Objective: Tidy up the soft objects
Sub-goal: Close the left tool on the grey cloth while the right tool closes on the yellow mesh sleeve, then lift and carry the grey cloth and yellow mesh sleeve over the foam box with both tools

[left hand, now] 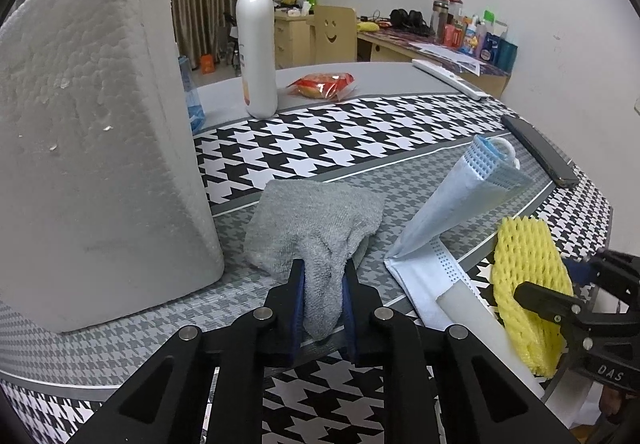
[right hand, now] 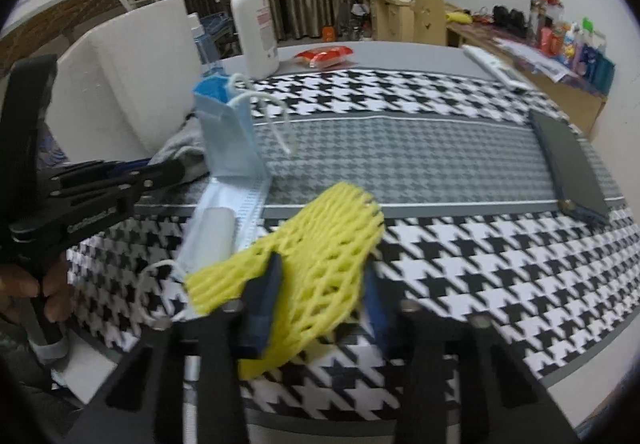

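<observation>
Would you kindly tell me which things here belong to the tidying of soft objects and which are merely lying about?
Part of the job:
grey cloth, in the left claw
yellow foam net, in the right claw
face mask

Lying about:
foam block
pump bottle
snack packet
phone

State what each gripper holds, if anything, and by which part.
The left gripper pinches the grey cloth by its bunched near end. The right gripper clamps the yellow foam net across its near end.
</observation>
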Demonstrator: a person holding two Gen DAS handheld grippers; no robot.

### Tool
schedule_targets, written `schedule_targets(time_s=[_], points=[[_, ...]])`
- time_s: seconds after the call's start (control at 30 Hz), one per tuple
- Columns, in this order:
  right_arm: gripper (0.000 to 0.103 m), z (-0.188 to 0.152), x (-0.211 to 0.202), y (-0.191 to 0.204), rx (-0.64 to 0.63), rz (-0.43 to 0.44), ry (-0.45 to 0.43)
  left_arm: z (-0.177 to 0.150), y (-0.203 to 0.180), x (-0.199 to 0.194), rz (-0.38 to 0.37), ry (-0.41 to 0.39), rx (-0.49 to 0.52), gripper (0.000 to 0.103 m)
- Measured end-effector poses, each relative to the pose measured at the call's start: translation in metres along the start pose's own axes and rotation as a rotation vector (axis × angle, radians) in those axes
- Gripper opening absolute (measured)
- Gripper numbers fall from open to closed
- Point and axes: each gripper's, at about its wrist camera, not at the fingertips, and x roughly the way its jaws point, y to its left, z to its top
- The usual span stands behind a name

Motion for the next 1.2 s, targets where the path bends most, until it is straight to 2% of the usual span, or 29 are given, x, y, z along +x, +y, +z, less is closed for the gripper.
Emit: schedule_targets(time_s=[0.1, 0.73, 1.2], points=[[0.022, 0.002, -0.007, 0.001, 0.0, 0.0, -0.025, 0.0, 0.0, -0.005, -0.01, -0.018, 0.004, 0.015], [0.021, 0.019, -0.052, 0.007, -0.026, -0.001, -0.173, 0.004, 0.002, -0.067, -0.017, -0.179, 0.018, 0.014], [0.021, 0.034, -0.075, 0.009, -0.037, 0.004, -0.26, 0.005, 0.007, -0.101, -0.005, -0.263, 0.024, 0.014]])
